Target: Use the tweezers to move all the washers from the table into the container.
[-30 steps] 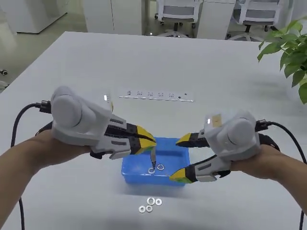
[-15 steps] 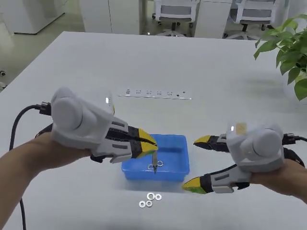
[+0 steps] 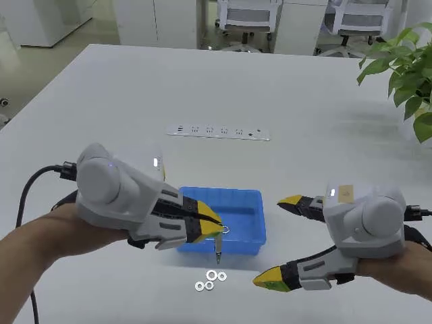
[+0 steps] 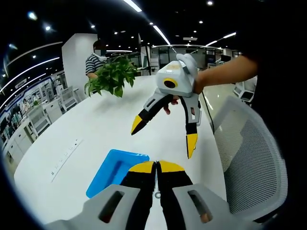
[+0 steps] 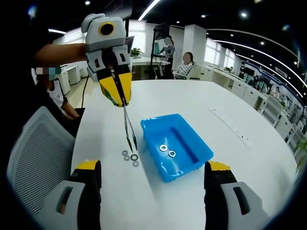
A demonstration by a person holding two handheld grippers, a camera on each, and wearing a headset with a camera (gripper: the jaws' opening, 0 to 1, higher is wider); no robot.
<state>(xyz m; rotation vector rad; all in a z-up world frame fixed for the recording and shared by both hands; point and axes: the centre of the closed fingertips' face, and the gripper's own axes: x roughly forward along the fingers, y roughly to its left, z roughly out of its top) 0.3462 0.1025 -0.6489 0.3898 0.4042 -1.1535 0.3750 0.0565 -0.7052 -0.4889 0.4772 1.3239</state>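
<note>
Desk (image 3: pixel 202 88): white, in an open office; potted plant (image 3: pixel 405 61), power strip (image 3: pixel 218 132).
Container (image 3: pixel 244 201): blue, mid-desk.
Left tool (image 3: pixel 214 223): clamped on tweezers (image 3: pixel 218 251), whose tips point down close to the loose washers (image 3: pixel 210 280) lying on the desk beside the container's near wall.
Right tool (image 3: pixel 278 240): spread wide, empty.
Right gripper view: two washers (image 5: pixel 168 150) inside the container.

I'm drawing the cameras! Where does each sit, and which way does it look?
Head view: on the person's head, looking down at the blue container, left gripper and right gripper; both forearms show.
Left gripper view: on the left gripper, looking along its shut jaws at the right gripper and its hand.
Right gripper view: on the right gripper, looking between its open jaws at tweezers and washers.
Both gripper views share the container.
</note>
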